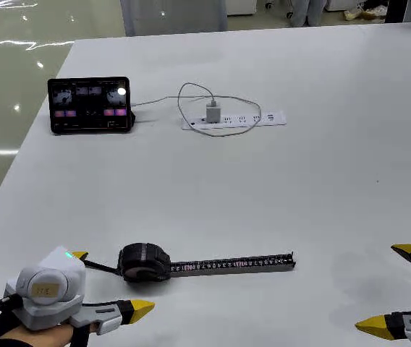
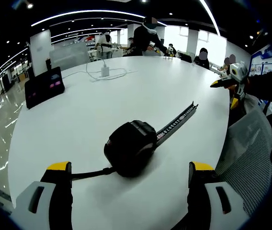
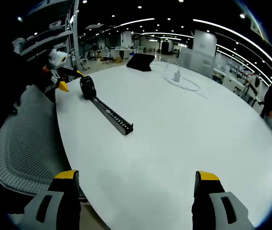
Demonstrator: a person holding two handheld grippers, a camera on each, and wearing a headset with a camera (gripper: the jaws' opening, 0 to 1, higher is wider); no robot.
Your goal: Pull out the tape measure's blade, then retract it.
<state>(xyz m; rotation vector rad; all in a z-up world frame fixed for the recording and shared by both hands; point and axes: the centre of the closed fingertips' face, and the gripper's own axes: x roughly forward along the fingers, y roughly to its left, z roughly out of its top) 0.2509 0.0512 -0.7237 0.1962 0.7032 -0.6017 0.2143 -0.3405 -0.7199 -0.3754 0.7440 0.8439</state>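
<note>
Black round tape measure case point(image 1: 144, 262) lay on the white table point(image 1: 263, 188) at 7 o'clock in the head view. Its dark printed blade point(image 1: 234, 264) lay flat toward 3 o'clock, hook end free. Our left gripper point(image 1: 110, 282) sat wide open just behind the case, which was ahead between the jaws and untouched. We read that as lining up to pin the case. Our right gripper point(image 1: 388, 288) was wide open too, empty, at 4 o'clock, well apart from the blade tip. We judged pull-out done, retract pending. Black tablet point(image 1: 90, 105) and white power strip point(image 1: 234, 119) sat at 11–12 o'clock, away from the work.
</note>
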